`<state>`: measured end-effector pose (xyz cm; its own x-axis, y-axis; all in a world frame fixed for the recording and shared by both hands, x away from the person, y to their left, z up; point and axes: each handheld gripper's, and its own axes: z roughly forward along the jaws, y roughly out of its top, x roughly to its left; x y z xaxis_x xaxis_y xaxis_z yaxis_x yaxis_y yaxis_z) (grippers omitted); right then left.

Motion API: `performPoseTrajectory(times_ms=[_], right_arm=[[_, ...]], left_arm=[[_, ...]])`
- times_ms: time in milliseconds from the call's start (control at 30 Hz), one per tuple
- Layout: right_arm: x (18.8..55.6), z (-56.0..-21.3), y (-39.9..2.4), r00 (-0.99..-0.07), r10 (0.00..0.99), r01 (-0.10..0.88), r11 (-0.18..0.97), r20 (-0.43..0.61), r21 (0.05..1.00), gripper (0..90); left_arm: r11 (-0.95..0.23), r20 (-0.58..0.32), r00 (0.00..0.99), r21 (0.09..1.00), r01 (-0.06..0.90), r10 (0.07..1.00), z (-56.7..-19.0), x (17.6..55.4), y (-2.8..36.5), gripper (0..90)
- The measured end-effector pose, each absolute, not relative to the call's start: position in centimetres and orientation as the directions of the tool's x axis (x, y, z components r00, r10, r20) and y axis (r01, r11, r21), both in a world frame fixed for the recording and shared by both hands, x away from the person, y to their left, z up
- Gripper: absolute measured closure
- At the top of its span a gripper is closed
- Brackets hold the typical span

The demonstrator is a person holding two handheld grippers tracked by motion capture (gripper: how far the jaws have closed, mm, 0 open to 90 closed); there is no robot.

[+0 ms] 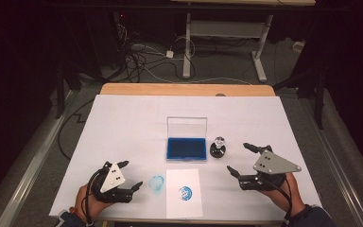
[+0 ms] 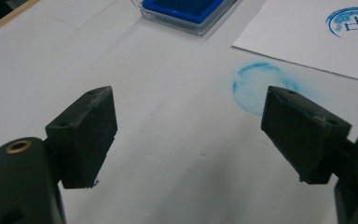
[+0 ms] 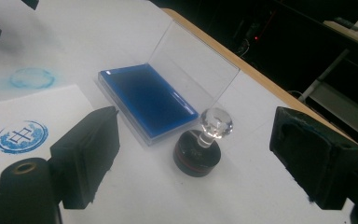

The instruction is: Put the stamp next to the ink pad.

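Stamp (image 3: 199, 149): it stands upright on the counter (image 1: 123, 118), just right of the ink pad, with its clear knob up. Parked on its base this way, the knob is free for a pinch from above or from the side. In the right gripper view it sits between your right jaws but well ahead of them, not touched.

Ink pad (image 1: 186, 148): its case lies open at mid-counter, the clear lid (image 1: 187, 126) tilted up on the far side. The blue surface is exposed, so the stamp can be pressed in without a further opening step.

Paper (image 1: 184, 193): it lies flat at the near edge, directly in front of the pad. A round blue print (image 1: 185, 192) sits on it, which suggests the stamping itself is done.

Smudge (image 2: 256, 86): a faint blue ring lies on the counter cover, just left of the paper. It is off the sheet; treat it as stray ink and keep the tools out of it.

Right tool (image 1: 237, 160): jaws spread wide, empty, aimed toward the stamp from the right. This heading and spread suit a grasp on the knob.

Left tool (image 1: 131, 175): jaws spread, empty, low over the counter beside the smudge. Held near the paper's left edge, it is placed to steady the sheet if you need to.

Likely next step: close the right tool on the knob; keep the stamp upright to avoid smearing.
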<state>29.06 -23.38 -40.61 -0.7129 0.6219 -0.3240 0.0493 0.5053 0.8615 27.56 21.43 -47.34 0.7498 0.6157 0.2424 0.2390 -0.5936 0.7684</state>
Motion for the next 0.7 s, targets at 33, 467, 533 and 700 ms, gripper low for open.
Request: performPoseTrajectory(times_ms=[33, 467, 533, 700], right_arm=[[29.0, -40.7, -23.5, -0.711, 0.624, 0.052, 0.507, -0.325, 0.86, 15.5], [28.2, -42.6, -25.2, -0.71, 0.629, 0.049, 0.492, -0.316, 0.869, 15.5], [28.1, -43.0, -25.3, -0.704, 0.636, 0.052, 0.488, -0.315, 0.871, 15.5], [27.5, -44.1, -25.7, -0.688, 0.658, 0.064, 0.474, -0.305, 0.878, 15.6]], left_arm=[[-0.594, 0.243, 0.75, 0.768, 0.238, 0.615, -47.3, 27.6, 21.4, 17.8], [-0.592, 0.243, 0.752, 0.771, 0.234, 0.613, -47.3, 27.7, 21.4, 17.8], [-0.592, 0.24, 0.752, 0.771, 0.237, 0.614, -47.4, 27.7, 21.4, 17.7], [-0.585, 0.235, 0.752, 0.775, 0.237, 0.616, -47.3, 27.8, 21.5, 17.8]])
